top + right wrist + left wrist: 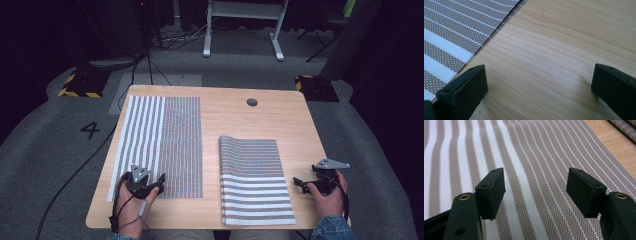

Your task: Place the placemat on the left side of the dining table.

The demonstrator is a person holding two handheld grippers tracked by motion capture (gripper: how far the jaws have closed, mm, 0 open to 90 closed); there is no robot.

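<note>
A pale wooden table [235, 112] is standing on grey carpet, carrying two striped woven placemats. The flat placemat [160, 142] is lying spread at the left; the left gripper [150, 186] is hovering over its near edge, jaws standing wide with nothing between them. The folded placemat [252, 180] is lying at the right, and just beside it the right gripper [305, 184] is resting over bare wood, jaws wide apart.

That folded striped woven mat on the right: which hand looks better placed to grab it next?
Probably the right. The right tool sits open just beside the folded striped woven mat, over the wooden table. The left tool hovers open over the flat striped mat.
</note>
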